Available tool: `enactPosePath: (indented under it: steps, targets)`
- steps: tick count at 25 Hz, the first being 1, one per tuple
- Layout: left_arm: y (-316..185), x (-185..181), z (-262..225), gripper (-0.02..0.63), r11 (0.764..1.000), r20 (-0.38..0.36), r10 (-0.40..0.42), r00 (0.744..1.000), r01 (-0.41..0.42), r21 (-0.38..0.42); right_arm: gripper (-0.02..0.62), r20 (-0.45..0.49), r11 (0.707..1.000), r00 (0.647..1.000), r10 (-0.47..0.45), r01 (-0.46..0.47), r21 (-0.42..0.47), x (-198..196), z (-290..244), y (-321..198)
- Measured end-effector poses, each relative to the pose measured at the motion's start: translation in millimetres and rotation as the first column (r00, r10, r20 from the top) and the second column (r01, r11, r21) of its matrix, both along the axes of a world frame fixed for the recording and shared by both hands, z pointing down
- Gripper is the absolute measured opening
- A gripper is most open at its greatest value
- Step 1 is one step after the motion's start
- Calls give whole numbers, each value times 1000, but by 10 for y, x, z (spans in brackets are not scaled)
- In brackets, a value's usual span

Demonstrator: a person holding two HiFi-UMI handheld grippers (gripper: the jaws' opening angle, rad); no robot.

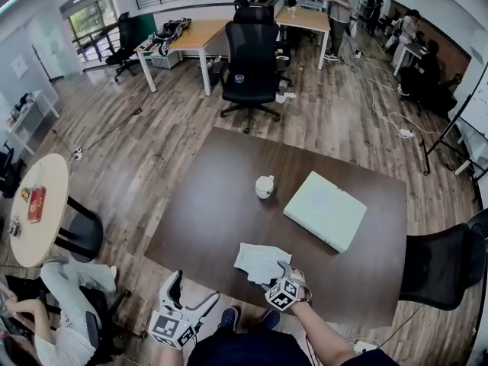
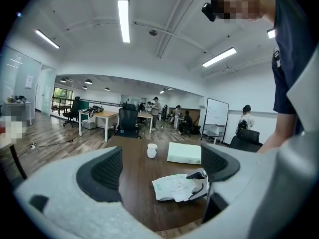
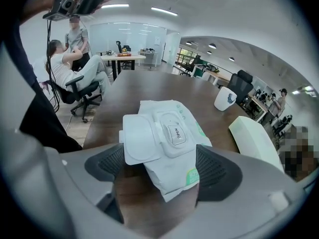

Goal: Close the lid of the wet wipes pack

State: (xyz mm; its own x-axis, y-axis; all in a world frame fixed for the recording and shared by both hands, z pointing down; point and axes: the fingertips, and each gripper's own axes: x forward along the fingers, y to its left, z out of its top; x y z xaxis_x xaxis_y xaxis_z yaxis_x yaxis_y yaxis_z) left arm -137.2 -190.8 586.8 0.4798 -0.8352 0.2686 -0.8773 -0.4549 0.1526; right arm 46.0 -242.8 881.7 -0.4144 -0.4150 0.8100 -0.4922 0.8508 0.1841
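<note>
The white wet wipes pack (image 1: 258,260) lies on the dark brown table (image 1: 213,204) near its front edge. In the right gripper view the pack (image 3: 172,128) has its round lid (image 3: 141,138) flipped open to the left, baring the "OPEN" sticker. My right gripper (image 1: 268,274) points down at the pack's near end, jaws open, with the pack (image 3: 174,183) between them. The right pad is close to the pack's edge and the lid overlaps the left pad. My left gripper (image 1: 191,296) hangs open off the table's front edge, holding nothing, and looks at the pack (image 2: 174,187) from a distance.
A white cup (image 1: 264,186) and a flat white box (image 1: 326,210) stand farther back on the table. A black office chair (image 1: 250,59) is beyond the far edge, another chair (image 1: 442,265) at the right. A person sits at the lower left (image 1: 53,311) beside a round table (image 1: 34,208).
</note>
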Motion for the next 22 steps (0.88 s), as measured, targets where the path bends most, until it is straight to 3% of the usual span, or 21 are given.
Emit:
enactPosePath:
  steps: [12, 22]
  targets:
    - [18, 6, 20, 482, 1000, -15, 5, 1000, -5, 2, 459, 127, 992, 984, 122, -124, 8, 107, -295, -122]
    - [39, -33, -40, 482, 1000, -21, 6, 1000, -6, 6, 445, 174, 975, 959, 223, -222, -24, 127, -369, -361]
